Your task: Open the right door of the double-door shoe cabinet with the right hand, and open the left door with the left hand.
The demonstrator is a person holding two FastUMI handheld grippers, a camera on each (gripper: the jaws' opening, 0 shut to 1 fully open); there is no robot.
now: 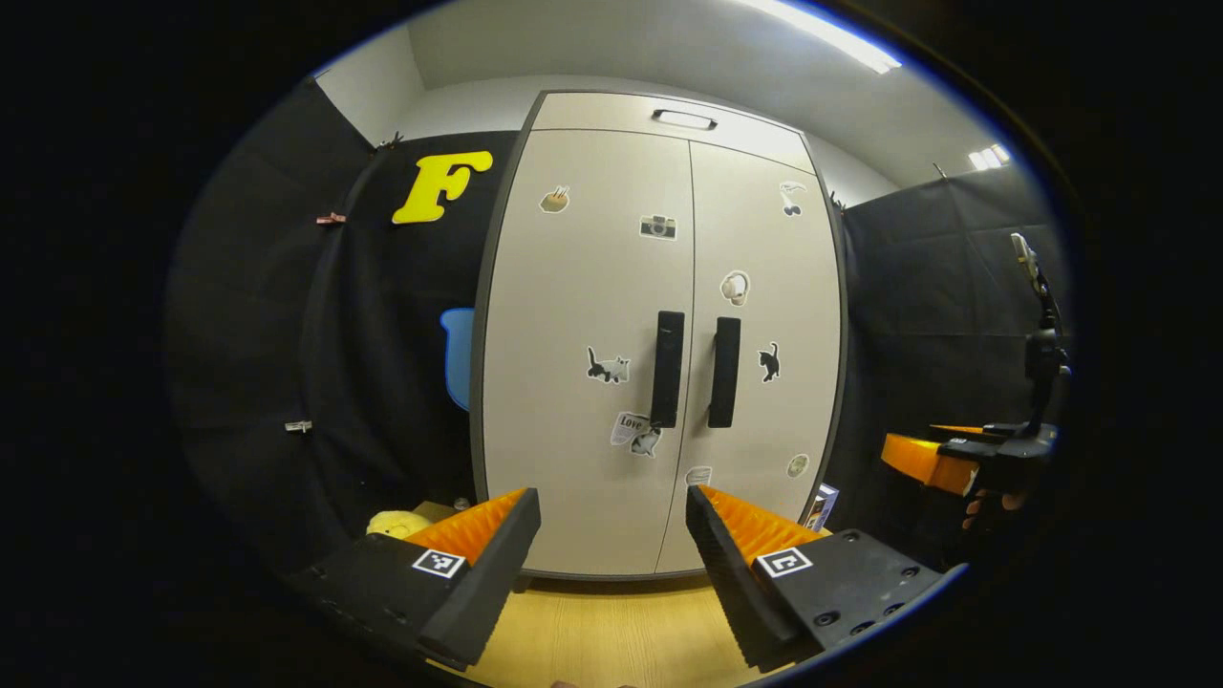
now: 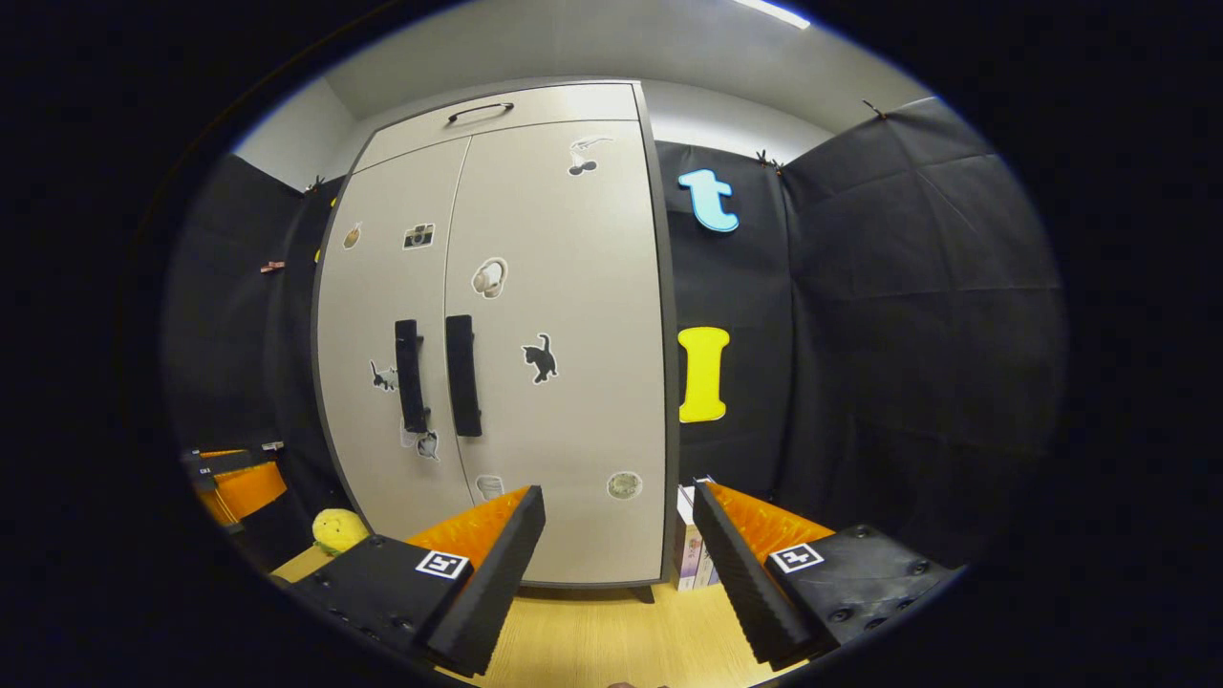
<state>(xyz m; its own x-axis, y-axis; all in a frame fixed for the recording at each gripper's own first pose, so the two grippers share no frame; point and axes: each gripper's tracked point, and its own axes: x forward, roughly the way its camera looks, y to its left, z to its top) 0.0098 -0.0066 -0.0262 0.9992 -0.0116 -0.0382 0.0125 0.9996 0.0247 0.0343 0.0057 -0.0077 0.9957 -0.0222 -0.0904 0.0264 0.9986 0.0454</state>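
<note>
Both cabinet doors closed, claws wide and empty.
Left claw [image 1: 611, 535] and right claw [image 2: 619, 535] face the shoe cabinet [image 1: 659, 334]; its base is partly hidden behind their fingers.

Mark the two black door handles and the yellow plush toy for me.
left door handle [image 1: 667, 368], left gripper view, mid bar
right door handle [image 2: 462, 375], right gripper view, mid bar
yellow plush toy [image 2: 339, 530], right gripper view, middle of its body
</note>
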